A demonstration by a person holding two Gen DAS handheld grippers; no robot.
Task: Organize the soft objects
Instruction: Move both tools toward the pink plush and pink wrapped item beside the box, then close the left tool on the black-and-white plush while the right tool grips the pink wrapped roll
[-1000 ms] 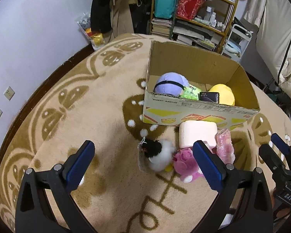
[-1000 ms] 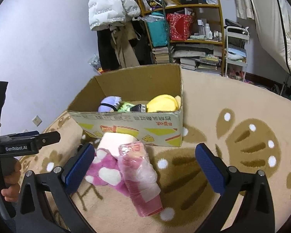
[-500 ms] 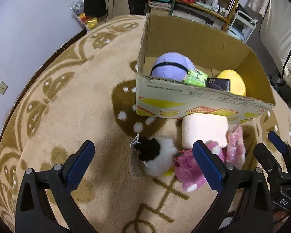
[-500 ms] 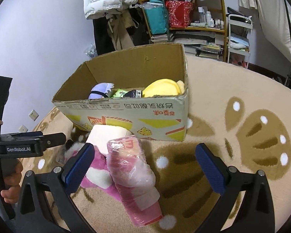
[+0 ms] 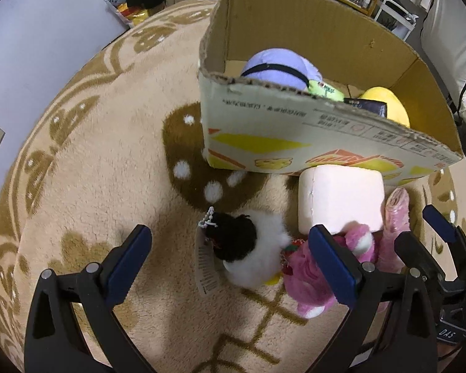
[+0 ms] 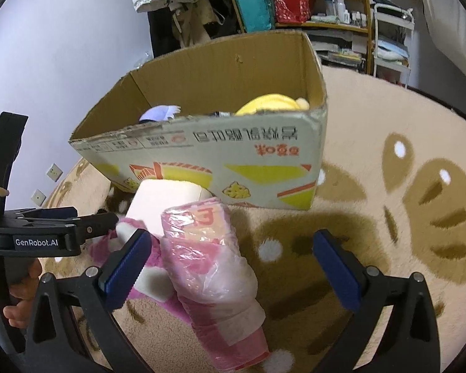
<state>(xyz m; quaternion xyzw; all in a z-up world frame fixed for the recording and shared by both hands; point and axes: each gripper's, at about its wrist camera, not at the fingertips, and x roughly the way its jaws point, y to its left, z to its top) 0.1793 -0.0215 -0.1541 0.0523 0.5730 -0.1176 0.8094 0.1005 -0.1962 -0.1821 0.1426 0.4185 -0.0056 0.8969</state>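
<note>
A cardboard box [image 5: 295, 130] stands on the rug and holds a purple plush [image 5: 279, 68], a green item [image 5: 326, 88] and a yellow plush [image 5: 385, 102]. In front of it lie a black-and-white plush [image 5: 248, 255], a pink plush [image 5: 310, 279], a pale pink foam block [image 5: 340, 199] and a pink plastic-wrapped roll [image 6: 214, 273]. My left gripper [image 5: 230, 261] is open, hovering over the black-and-white plush. My right gripper [image 6: 230, 264] is open around the wrapped roll. The box also shows in the right wrist view [image 6: 220, 155].
A patterned beige rug [image 5: 93, 171] covers the floor. Cluttered shelves [image 6: 310, 9] and hanging clothes [image 6: 177, 6] stand behind the box by the wall. The right gripper shows at the left wrist view's right edge [image 5: 435, 248].
Both grippers have moved forward and down toward the toys in front of the box. Both stay open. The objects have not moved.
</note>
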